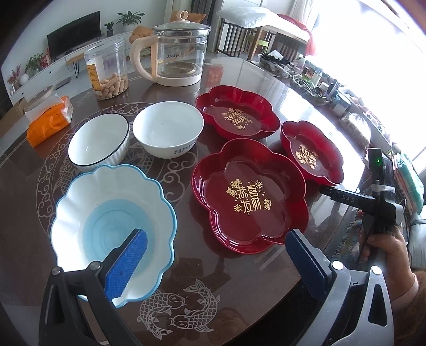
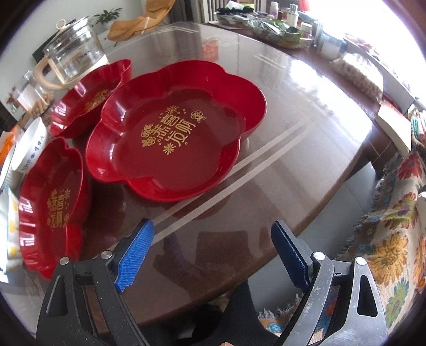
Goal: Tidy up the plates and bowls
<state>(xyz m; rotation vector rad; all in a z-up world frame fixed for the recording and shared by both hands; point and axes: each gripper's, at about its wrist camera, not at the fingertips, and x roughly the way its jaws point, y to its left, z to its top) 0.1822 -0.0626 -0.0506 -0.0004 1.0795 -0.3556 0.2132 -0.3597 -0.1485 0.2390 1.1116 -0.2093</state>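
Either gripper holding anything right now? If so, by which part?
Nothing held. Left gripper is open above the table, between the blue-rimmed bowl and near red plate; right gripper is open, empty.

Glossy red plastic plates [image 2: 175,133], glazed white bowls [image 1: 167,130] — a mirror-smooth, reflective table [image 2: 306,138].

a home living-dining room: television [image 1: 74,33], potted plants [image 1: 129,18], glass-topped dining table [image 1: 266,79].
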